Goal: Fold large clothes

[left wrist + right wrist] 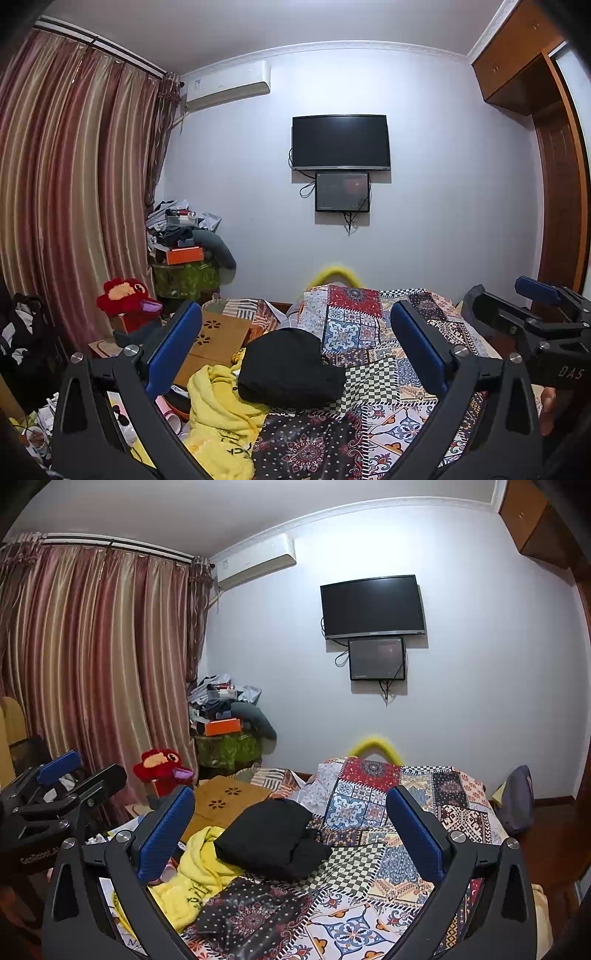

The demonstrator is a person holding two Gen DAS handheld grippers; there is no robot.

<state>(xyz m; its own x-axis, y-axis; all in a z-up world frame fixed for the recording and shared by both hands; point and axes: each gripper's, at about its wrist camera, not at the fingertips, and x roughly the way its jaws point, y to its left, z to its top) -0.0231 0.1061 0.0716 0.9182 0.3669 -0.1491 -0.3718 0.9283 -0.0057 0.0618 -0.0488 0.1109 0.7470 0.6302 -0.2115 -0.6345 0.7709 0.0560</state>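
A folded black garment [290, 367] lies on the patchwork bedspread [373, 332], partly on a crumpled yellow garment [218, 417] at the bed's left side. Both show in the right wrist view too: black garment [273, 840], yellow garment [188, 882], bedspread [369, 897]. My left gripper [295, 350] is open and empty, held above the bed in front of the black garment. My right gripper [291, 830] is open and empty, held level beside it. Each gripper shows at the other view's edge: right gripper [532, 314], left gripper [62, 779].
A wooden lap table [216, 336] lies at the bed's left. A red plush toy [127, 295], a cluttered pile [184, 240] and striped curtains [74, 184] stand left. A TV [340, 142] hangs on the far wall. A wooden wardrobe [554, 184] stands right.
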